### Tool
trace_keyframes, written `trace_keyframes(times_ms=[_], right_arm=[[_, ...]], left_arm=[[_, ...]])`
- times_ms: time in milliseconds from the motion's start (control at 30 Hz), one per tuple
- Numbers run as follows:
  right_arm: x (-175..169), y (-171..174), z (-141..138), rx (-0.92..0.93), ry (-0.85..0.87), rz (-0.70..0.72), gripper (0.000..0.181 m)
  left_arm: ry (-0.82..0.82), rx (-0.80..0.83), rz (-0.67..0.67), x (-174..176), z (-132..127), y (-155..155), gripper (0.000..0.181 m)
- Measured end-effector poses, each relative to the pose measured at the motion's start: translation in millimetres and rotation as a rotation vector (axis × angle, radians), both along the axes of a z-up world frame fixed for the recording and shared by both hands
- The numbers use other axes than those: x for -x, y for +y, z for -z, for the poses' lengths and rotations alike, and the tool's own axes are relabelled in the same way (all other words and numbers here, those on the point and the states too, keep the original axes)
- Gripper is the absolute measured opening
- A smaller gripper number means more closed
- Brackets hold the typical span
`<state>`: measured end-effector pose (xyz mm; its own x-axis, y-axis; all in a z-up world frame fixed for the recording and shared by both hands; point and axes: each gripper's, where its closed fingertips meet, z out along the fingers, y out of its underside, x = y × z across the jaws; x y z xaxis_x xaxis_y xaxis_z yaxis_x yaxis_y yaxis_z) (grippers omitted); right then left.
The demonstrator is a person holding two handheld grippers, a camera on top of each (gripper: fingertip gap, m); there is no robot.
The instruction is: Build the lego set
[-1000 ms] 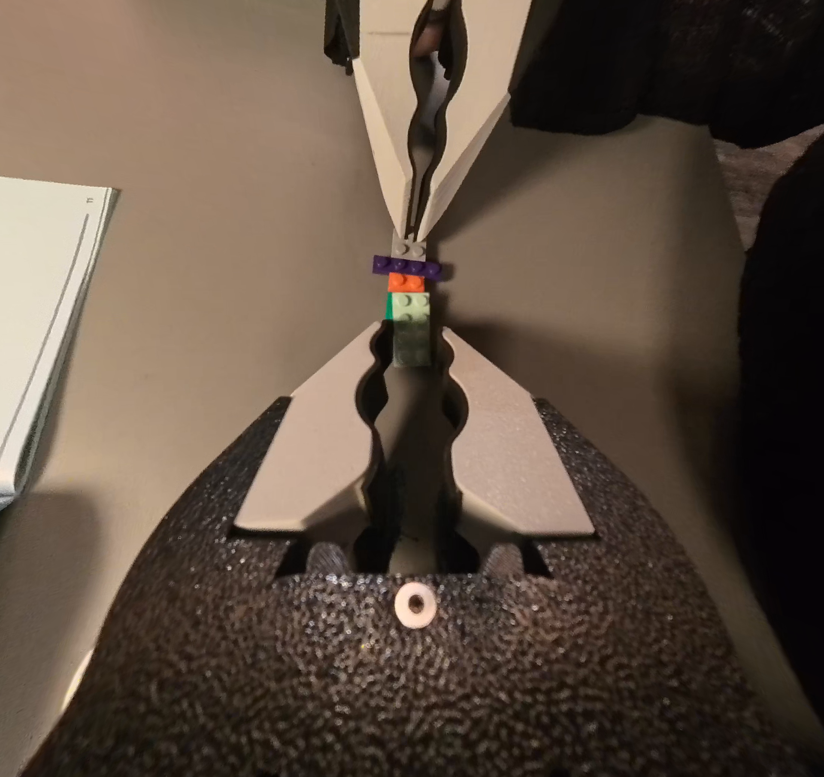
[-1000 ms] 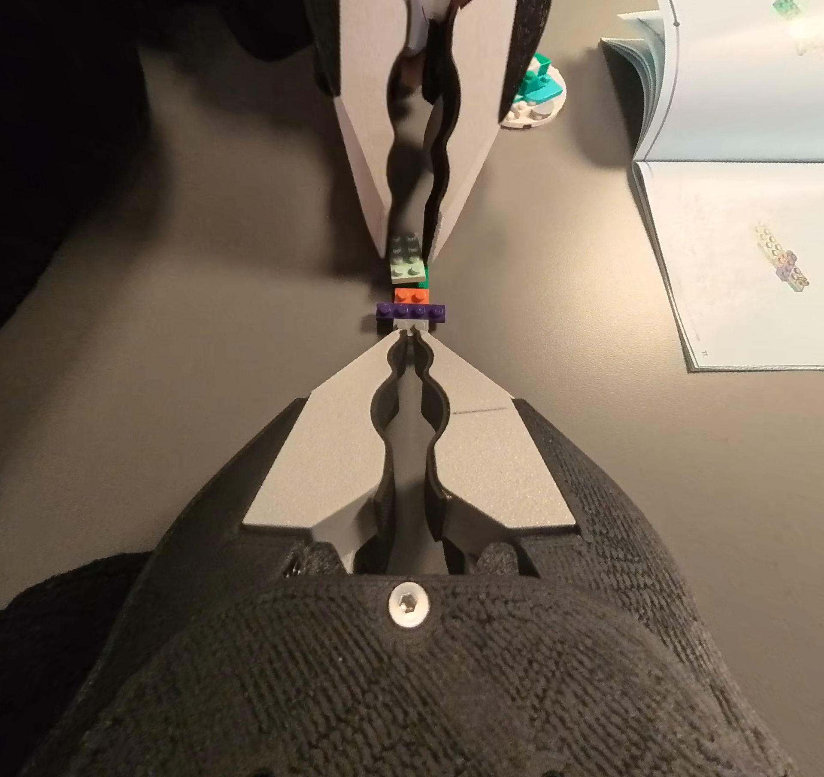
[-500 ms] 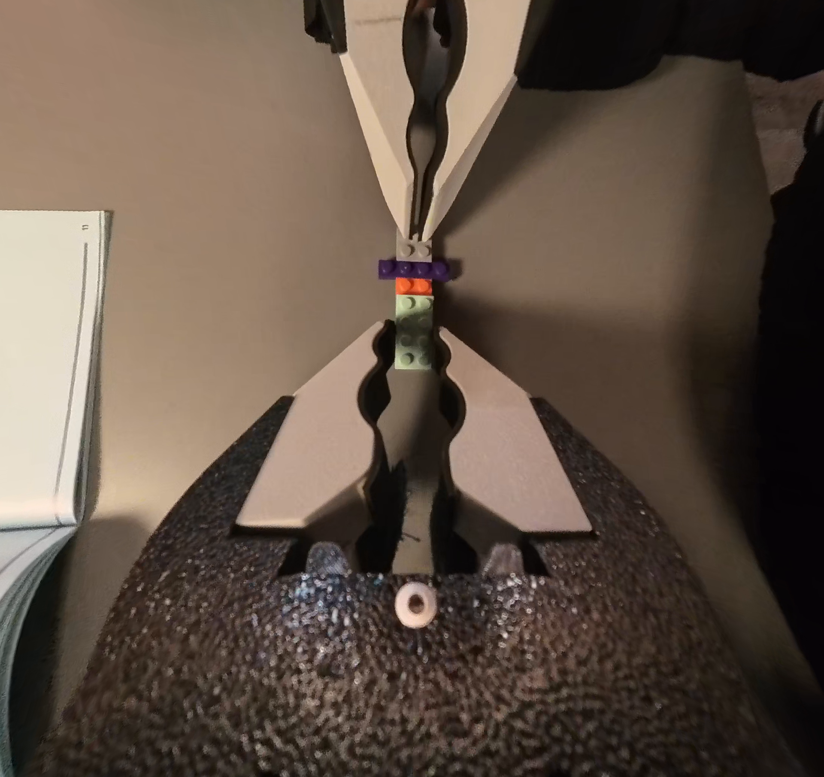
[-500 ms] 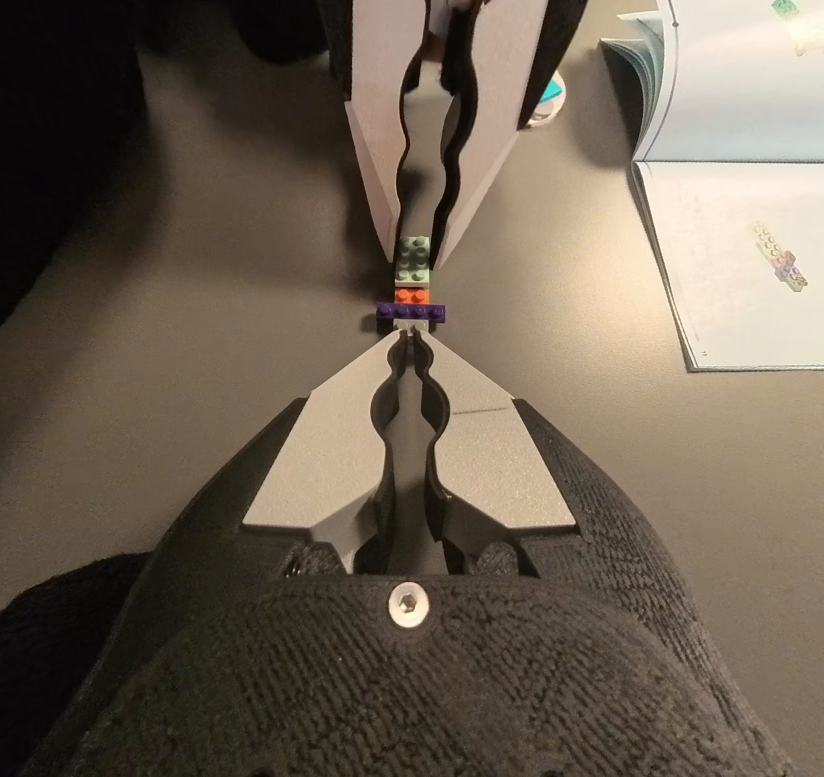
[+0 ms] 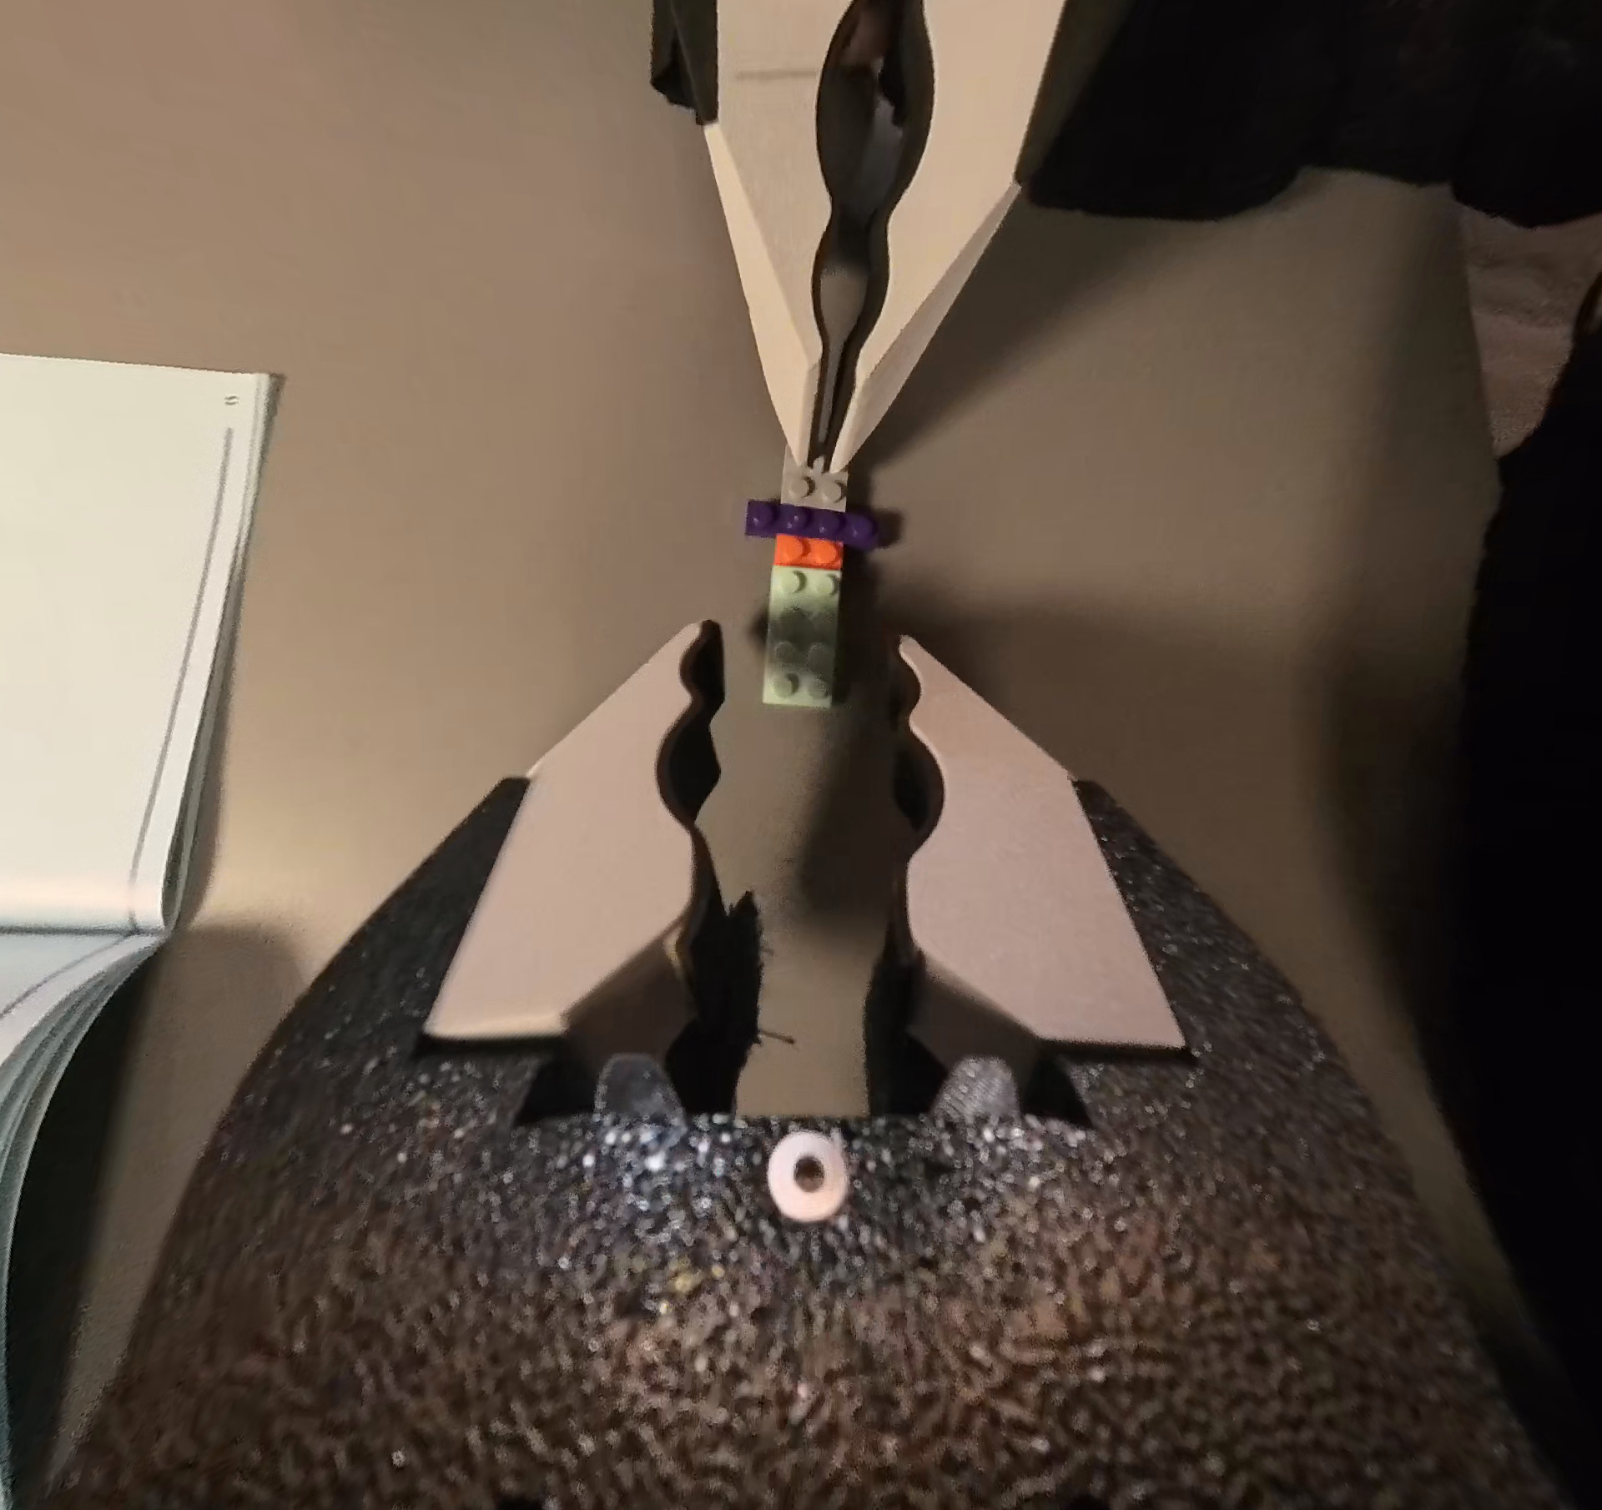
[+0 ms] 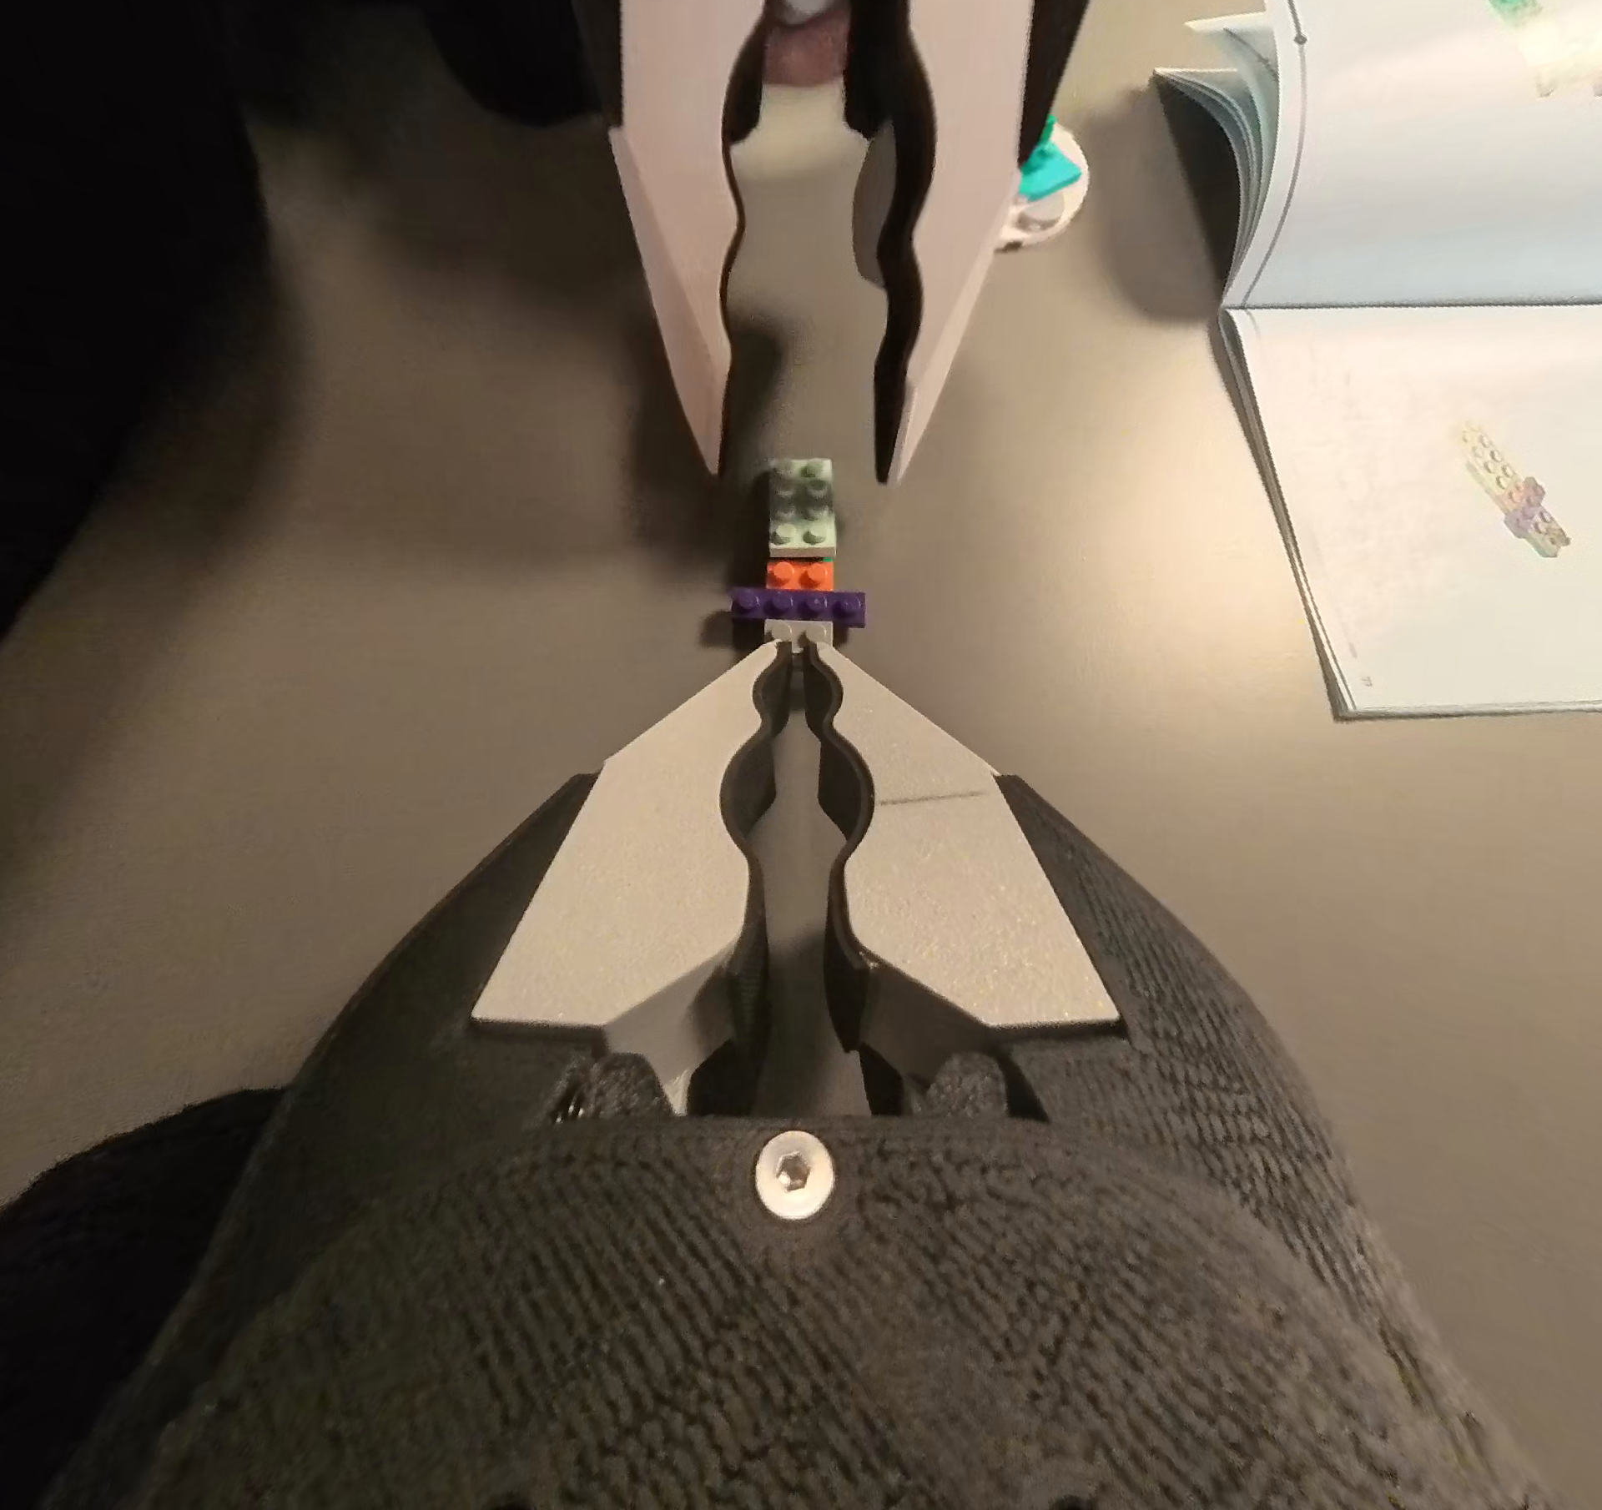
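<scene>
The small brick stack [image 6: 799, 554] is pinched by the right gripper [image 6: 798, 645]; the left gripper [image 5: 802, 645] is spread wide, touching nothing.

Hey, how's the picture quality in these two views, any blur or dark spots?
Left wrist view: soft overall, the booklet edge smeared, the right side lost in shadow. Right wrist view: the near right hand-held gripper is sharp, the far left hand-held gripper slightly blurred, the upper left corner black.

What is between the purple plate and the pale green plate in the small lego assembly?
An orange plate sits between the purple plate and the pale green plate, touching both. The right wrist view shows it clearly; the left wrist view shows it too.
</scene>
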<state>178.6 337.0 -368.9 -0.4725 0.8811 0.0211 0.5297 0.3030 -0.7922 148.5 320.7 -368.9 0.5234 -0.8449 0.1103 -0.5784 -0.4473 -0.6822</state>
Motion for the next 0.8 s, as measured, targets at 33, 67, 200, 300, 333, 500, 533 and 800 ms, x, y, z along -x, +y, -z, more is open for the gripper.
trace_keyframes(times_ms=[33, 67, 200, 300, 333, 500, 533, 800], right_arm=[[0.2, 0.0, 0.0, 0.004, -0.002, 0.002, 0.000], [0.3, 0.0, 0.0, 0.006, -0.003, 0.003, 0.000], [0.9, -0.4, 0.0, 0.008, -0.004, 0.005, 0.000], [1.9, -1.5, 0.0, 0.005, -0.002, 0.003, 0.000], [2.3, -1.8, 0.0, 0.005, -0.002, 0.002, 0.000], [3.2, -2.7, 0.1, 0.004, -0.002, 0.002, 0.000], [3.4, -2.8, 0.1, 0.005, -0.002, 0.003, 0.000], [5.3, -2.8, -0.5, 0.104, -0.046, 0.059, 0.000]], left_arm=[[-0.013, -0.016, -0.015, 1.3, -2.5, -0.4, 0.035], [-0.026, -0.031, -0.028, 2.4, -4.6, -1.2, 0.036], [-0.019, -0.057, -0.041, 6.5, -2.0, -10.7, 0.032], [-0.002, -0.084, -0.026, 5.0, 1.6, -15.7, 0.028], [-0.008, -0.089, -0.017, 2.8, 1.5, -17.2, 0.027], [-0.025, -0.112, -0.010, -5.2, -1.0, -15.7, 0.030], [-0.031, -0.116, -0.001, -7.6, -2.2, -16.1, 0.030], [0.037, -0.133, 0.008, -8.4, 1.7, -12.8, 0.028]])
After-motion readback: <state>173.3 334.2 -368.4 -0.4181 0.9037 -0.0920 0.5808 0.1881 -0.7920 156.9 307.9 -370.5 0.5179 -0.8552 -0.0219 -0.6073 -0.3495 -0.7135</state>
